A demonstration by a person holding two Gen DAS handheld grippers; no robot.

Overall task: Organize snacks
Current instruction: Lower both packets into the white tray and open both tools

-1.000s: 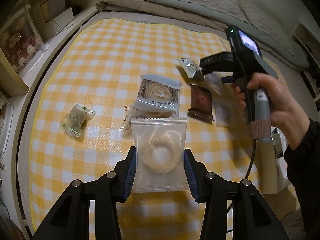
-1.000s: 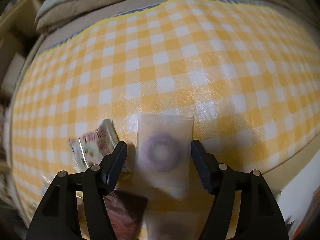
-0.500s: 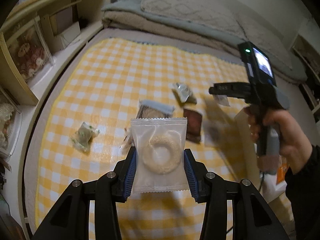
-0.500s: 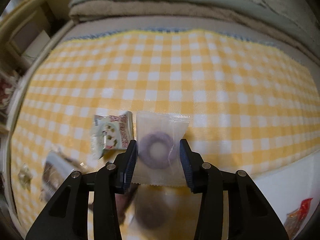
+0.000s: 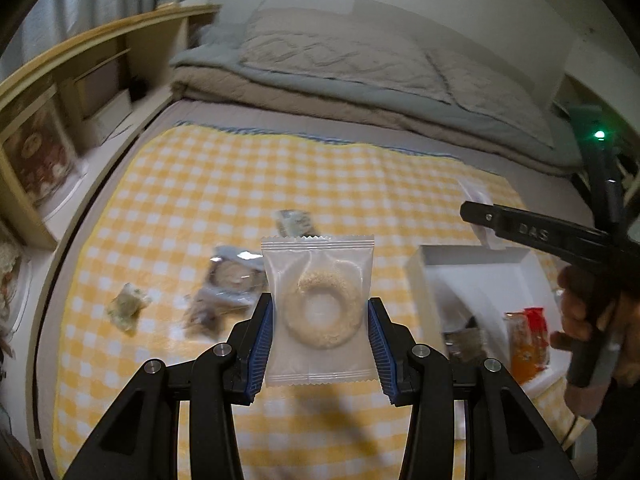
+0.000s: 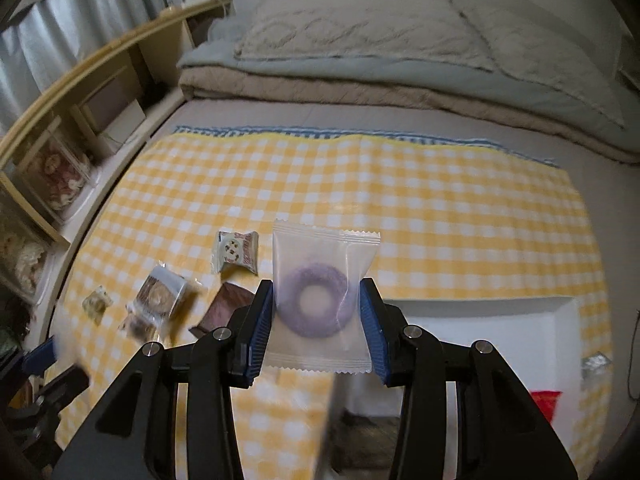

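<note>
Both hands had risen off the checked cloth (image 6: 440, 208) — the right gripper (image 6: 317, 312), jaws just closed onto the purple ring packet (image 6: 316, 300), sat nearer the white box (image 6: 520, 320) below-right, the left gripper (image 5: 320, 322) clamping the pale ring packet (image 5: 320, 312).

Glossy clear plastic wrapper (image 5: 318, 312); matt checked cloth (image 5: 224, 184); wooden shelf (image 5: 100, 52).

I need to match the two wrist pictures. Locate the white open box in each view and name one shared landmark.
Left wrist view: the white open box sits at the right, beside the yellow checked cloth.
Right wrist view: the same box lies lower right, partly behind the right tongs.
Shared landmark: the small white cookie-print packet on the yellow checked cloth.
</note>
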